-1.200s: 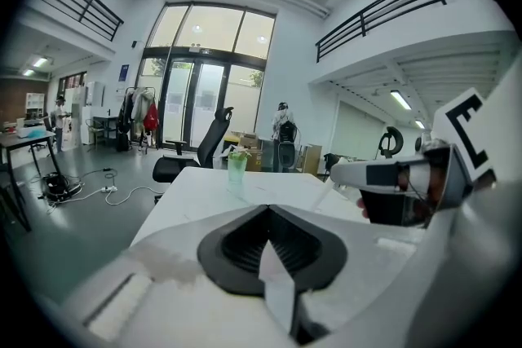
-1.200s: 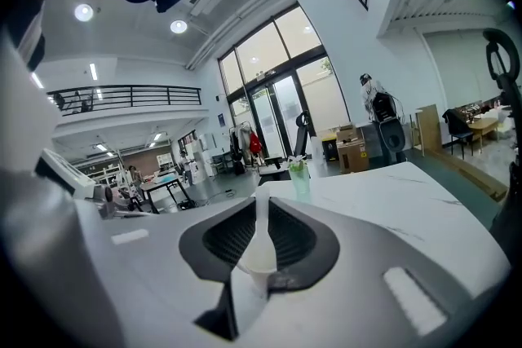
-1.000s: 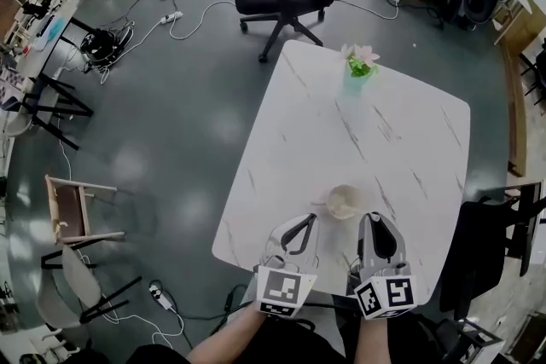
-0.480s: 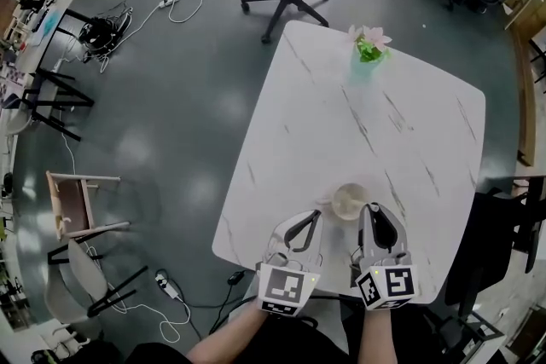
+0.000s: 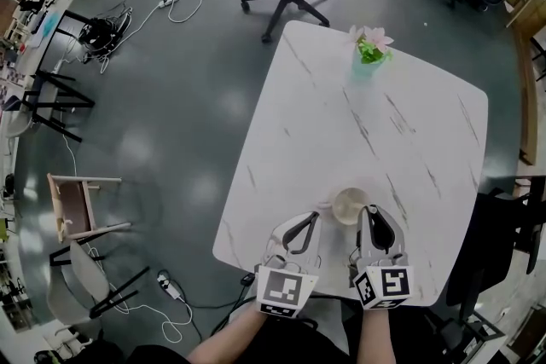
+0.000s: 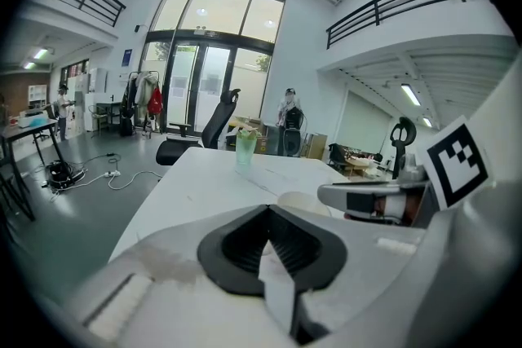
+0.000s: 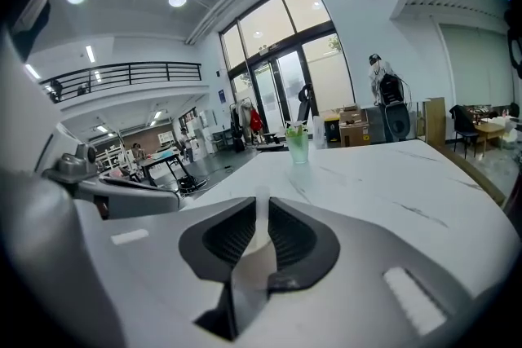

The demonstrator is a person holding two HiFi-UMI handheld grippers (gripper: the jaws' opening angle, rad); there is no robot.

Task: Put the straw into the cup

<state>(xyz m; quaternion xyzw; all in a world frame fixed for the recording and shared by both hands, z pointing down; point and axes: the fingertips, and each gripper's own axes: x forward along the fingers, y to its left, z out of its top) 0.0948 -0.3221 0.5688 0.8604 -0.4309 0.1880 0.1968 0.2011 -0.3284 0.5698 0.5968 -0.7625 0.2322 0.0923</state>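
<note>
Straw point(image 7: 261, 206), white and upright, is clamped in the narrow jaws of the right gripper point(image 5: 369, 213) just beside the cup point(image 5: 348, 204); left gripper point(image 6: 269, 216) jaws closed together, empty

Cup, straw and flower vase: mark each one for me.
cup point(image 5: 350, 205), head view, on its pale inside.
straw point(image 7: 262, 206), right gripper view, on its upright white shaft.
flower vase point(image 5: 362, 69), head view, on its green glass body.
</note>
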